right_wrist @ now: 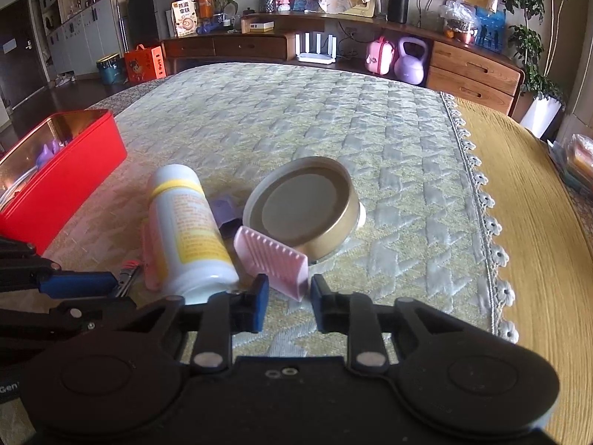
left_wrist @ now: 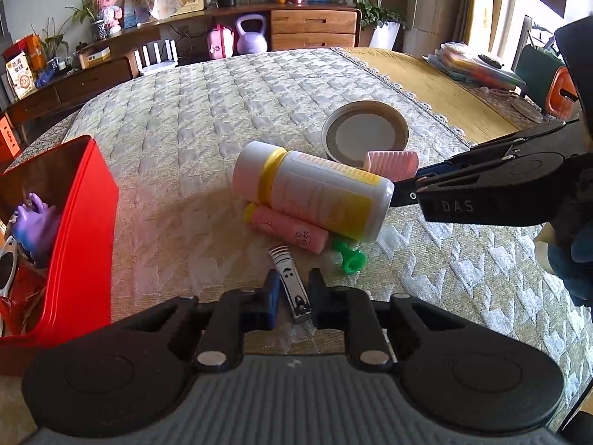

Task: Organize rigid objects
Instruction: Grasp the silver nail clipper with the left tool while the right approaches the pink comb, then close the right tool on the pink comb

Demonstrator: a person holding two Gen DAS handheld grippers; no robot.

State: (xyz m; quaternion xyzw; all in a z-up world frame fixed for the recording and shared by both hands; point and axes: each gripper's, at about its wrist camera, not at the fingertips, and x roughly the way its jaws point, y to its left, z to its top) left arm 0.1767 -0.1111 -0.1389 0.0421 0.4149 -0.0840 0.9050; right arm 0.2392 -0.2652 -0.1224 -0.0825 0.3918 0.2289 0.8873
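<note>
Left claw [left_wrist: 292, 296] parted; right claw [right_wrist: 285, 300] parted

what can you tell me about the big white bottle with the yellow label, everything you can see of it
The white bottle is a plastic-looking cylinder lying on its side on the quilted cloth, with a white cap, a yellow band beneath it and a yellow printed label. The cap end points toward the red tin. It rests against the pink tube and seems to partly overlap it. The right gripper is open near its base; whether it touches the bottle is unclear.

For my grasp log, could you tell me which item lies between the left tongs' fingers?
The metal nail clipper, flat between the open left tongs; the pink tube and green piece lie beyond.
</note>
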